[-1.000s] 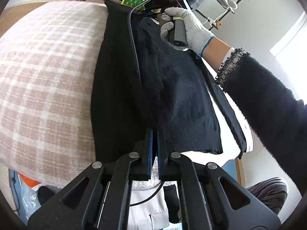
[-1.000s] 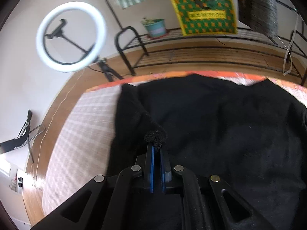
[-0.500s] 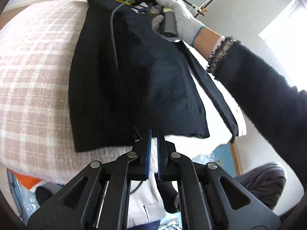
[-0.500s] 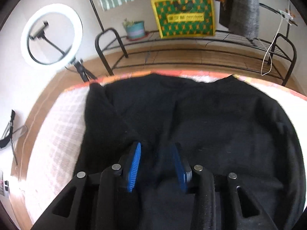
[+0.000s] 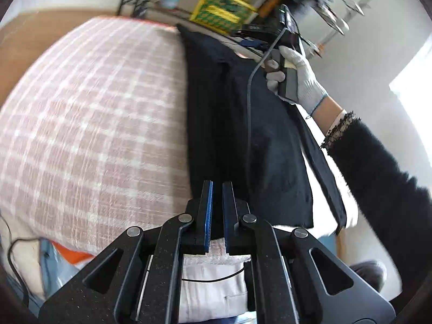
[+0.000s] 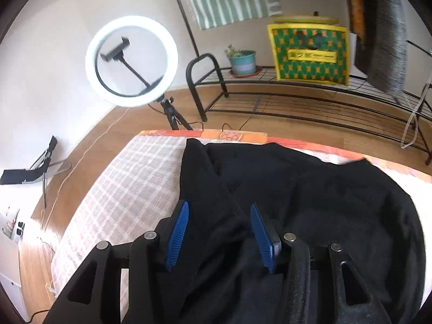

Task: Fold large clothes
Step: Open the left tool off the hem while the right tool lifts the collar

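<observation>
Black knit garment [image 6: 310, 202] spread flat over a surface covered with a pink-and-white checked cloth [image 5: 89, 124]; whether a table or a bed lies under it, impossible to tell. Fabric plain, dark, matte, slightly fuzzy, with no print or pattern visible. In the right wrist view: one side folded inward, the folded panel [image 6: 205, 189] lying as a long diagonal flap over the body, its outer edge running straight along the checked cloth. Far edge near an orange strip [image 6: 232, 136] at the end of the surface. In the left wrist view: the same garment [image 5: 270, 145] as a long dark band along the right of the checked cloth, near hem cut straight, a narrow strip of it hanging off the right edge.

Left tool [image 5: 217, 186] pressed together, only a thin slit between the blue pads, nothing pinched, poised above the near hem. Right tool [image 6: 218, 210] spread and opening, blue pads apart, the folded flap lying between them but not pressed by either pad. Gloved right hand [image 5: 297, 78] on the handle of the right tool, black fuzzy sleeve [image 5: 378, 167] behind it, a dark cable [image 5: 248, 124] trailing across the garment.

Behind: ring light [image 6: 132, 60] on a stand, a black metal rack [image 6: 297, 100], a potted plant [image 6: 243, 59], a green-and-yellow bag [image 6: 310, 54].
</observation>
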